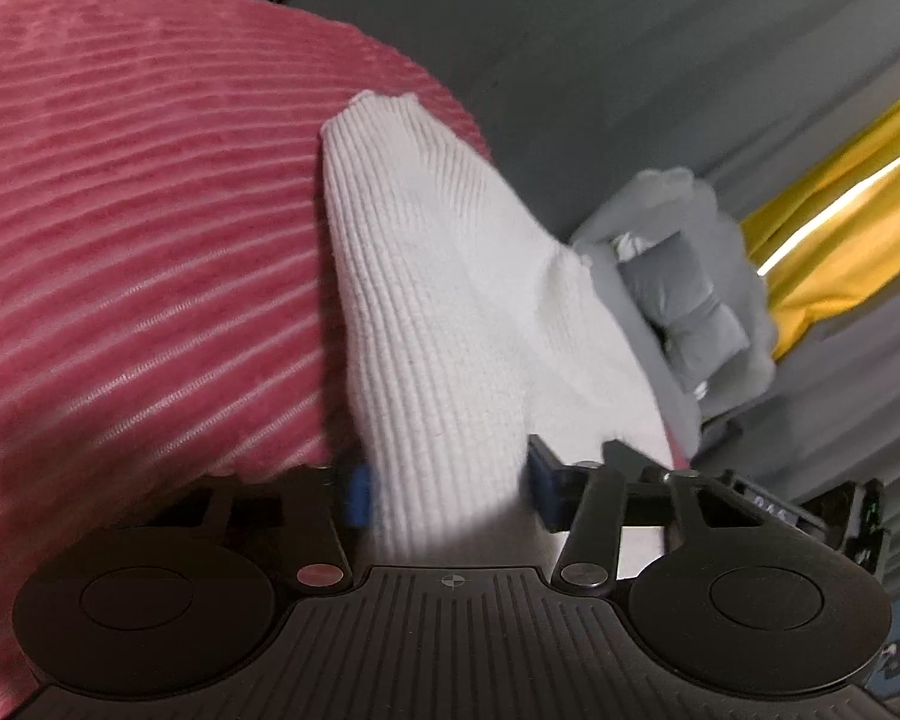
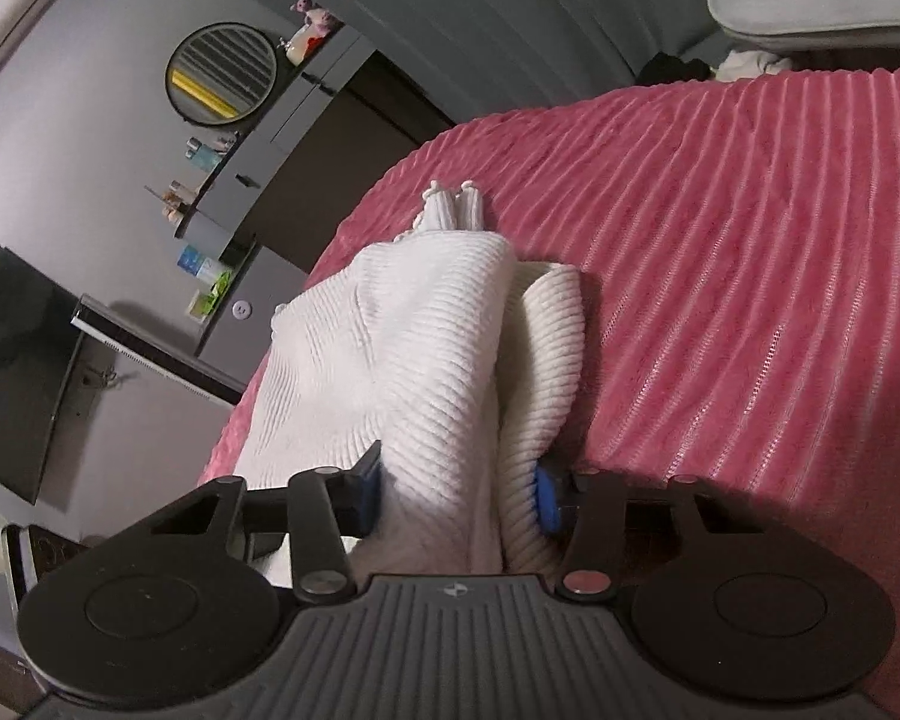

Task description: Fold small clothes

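One white ribbed knit garment lies on a bed covered by one pink ribbed blanket, and two claws hold it, one at each end. In the right wrist view the garment lies partly folded along its length, one layer lapped over a rolled edge, with a narrow part ending in two small frilled tips pointing away from the camera. The right claw is clamped on the near end of this bundle, both blue pads pressing into the knit.

In the left wrist view the same garment rises as a cone from between the blue pads of the left claw, which is clamped on the fabric. Only this view shows the other claw from outside, a grey blurred body at the garment's far corner, and one yellow curtain among grey ones.

Only the right wrist view shows the room's other side: one round mirror, one dark screen, a grey cabinet with small items on its shelves, and one pale cushion beyond the bed.
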The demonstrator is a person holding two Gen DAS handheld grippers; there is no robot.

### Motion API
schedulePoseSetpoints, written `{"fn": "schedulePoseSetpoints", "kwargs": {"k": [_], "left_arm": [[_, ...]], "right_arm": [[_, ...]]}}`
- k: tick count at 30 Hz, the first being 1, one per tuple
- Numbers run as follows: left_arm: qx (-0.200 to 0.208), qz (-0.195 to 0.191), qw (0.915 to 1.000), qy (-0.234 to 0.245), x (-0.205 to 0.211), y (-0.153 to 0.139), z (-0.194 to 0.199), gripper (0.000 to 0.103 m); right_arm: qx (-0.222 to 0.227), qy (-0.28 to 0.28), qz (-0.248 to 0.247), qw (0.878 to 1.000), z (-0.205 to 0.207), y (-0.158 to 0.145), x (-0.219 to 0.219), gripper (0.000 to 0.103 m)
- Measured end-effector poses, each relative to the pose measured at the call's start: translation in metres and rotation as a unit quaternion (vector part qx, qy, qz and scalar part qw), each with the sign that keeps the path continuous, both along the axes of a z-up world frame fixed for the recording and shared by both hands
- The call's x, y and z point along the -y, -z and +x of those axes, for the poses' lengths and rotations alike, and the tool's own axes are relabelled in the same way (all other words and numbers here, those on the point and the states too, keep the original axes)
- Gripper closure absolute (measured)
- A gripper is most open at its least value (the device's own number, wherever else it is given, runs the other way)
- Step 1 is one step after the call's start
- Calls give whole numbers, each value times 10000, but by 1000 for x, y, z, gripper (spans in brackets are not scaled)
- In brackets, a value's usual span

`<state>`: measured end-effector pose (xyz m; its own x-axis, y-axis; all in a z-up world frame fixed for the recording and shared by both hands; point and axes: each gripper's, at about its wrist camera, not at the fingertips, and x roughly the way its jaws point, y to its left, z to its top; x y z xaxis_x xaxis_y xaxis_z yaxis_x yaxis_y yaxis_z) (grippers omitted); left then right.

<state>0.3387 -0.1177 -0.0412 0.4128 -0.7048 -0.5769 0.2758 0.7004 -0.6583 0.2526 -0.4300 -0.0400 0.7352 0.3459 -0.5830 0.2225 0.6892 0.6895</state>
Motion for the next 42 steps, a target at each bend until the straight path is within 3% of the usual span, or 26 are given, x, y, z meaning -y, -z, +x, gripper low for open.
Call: {"fn": "schedulePoseSetpoints", "kwargs": {"k": [4, 9, 14, 16, 18, 24, 28, 32, 36, 42], "left_arm": [[195, -130, 9997, 58, -9, -18, -7, 61], [552, 210, 9982, 142, -36, -49, -29, 61], [581, 935, 9939, 94, -78, -59, -59, 58], [506, 1510, 9872, 26, -84, -55, -69, 54], [623, 1924, 9793, 2, -89, -54, -81, 49], [992, 2525, 9625, 12, -71, -69, -104, 32], [981, 2620, 9600, 102, -63, -68, -115, 29], [906, 2515, 9636, -51, -68, -69, -126, 28], [815, 2323, 9689, -247, -76, -70, -129, 27], [866, 2360, 9673, -324, -76, -71, -130, 27]], "right_arm": [[178, -171, -394, 9989, -3, -24, -17, 66], [373, -681, -576, 9953, 2, -54, -55, 66], [345, -1141, -573, 9912, -6, -52, -99, 65], [64, -1200, -589, 9910, -12, -46, -112, 58], [-131, -976, -922, 9909, -27, -44, -119, 55], [176, -696, -1386, 9877, -97, -69, -135, 54], [-68, -694, -1165, 9907, -120, -60, -146, 54], [-281, -490, -931, 9941, -126, -49, -148, 56], [-331, -155, -703, 9969, -124, -47, -149, 66], [-405, -20, -773, 9962, -121, -44, -159, 81]]}}
